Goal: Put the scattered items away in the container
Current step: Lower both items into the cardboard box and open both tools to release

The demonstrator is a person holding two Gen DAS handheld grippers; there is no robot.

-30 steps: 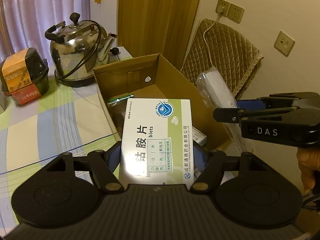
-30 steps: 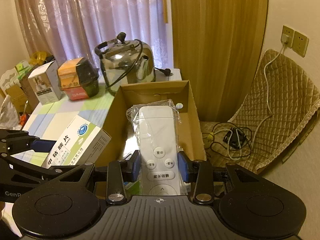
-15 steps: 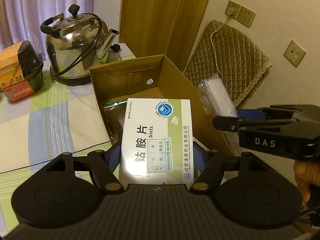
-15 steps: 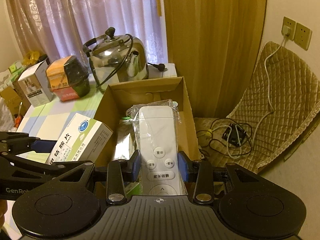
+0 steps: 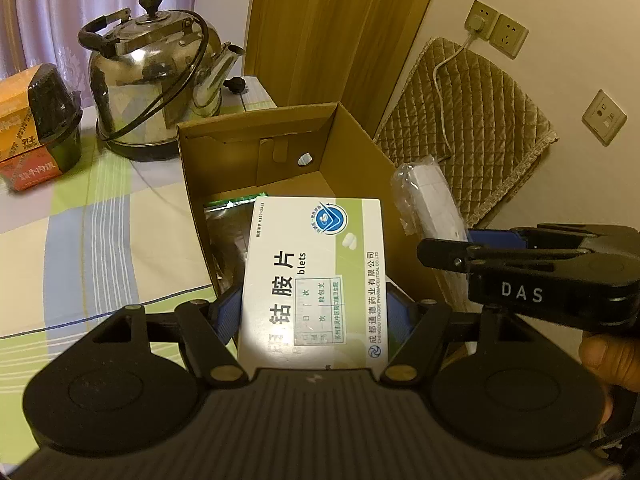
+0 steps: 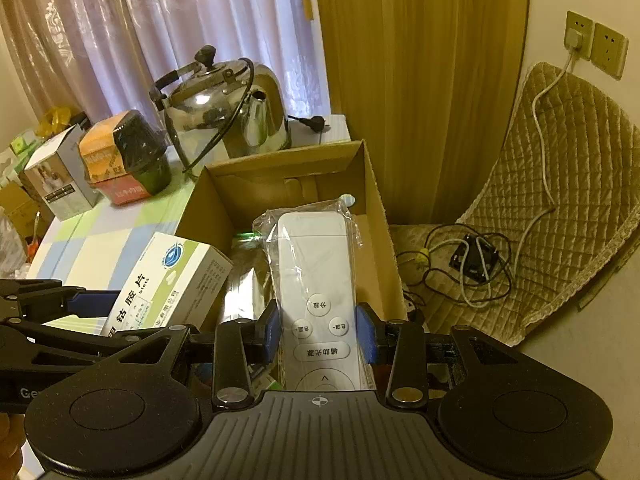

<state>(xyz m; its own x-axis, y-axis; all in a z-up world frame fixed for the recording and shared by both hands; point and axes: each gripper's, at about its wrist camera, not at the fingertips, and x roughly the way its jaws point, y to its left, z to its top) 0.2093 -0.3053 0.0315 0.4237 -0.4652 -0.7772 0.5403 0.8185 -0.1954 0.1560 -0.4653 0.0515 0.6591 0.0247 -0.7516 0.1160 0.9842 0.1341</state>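
My left gripper [image 5: 314, 310] is shut on a white and green medicine box [image 5: 316, 276], held over the near end of the open cardboard box [image 5: 360, 148]. My right gripper [image 6: 318, 328] is shut on a white remote control in a clear plastic bag [image 6: 314, 272], held above the right side of the cardboard box [image 6: 374, 200]. In the left wrist view the bagged remote [image 5: 432, 196] and the right gripper [image 5: 452, 256] show at the right. The medicine box [image 6: 168, 284] and left gripper [image 6: 76, 312] appear at the left in the right wrist view. A foil packet [image 6: 244, 280] lies inside the box.
A steel kettle [image 5: 156, 80] with a black cord stands behind the box on the checked tablecloth [image 5: 80, 220]. An orange and black food tub [image 5: 36, 120] and a small white carton [image 6: 56, 176] sit to the left. A quilted chair [image 6: 560, 200] with tangled cables stands on the right.
Both grippers have moved forward and lower toward the cardboard box, which now looks larger and closer. Each still holds its item.
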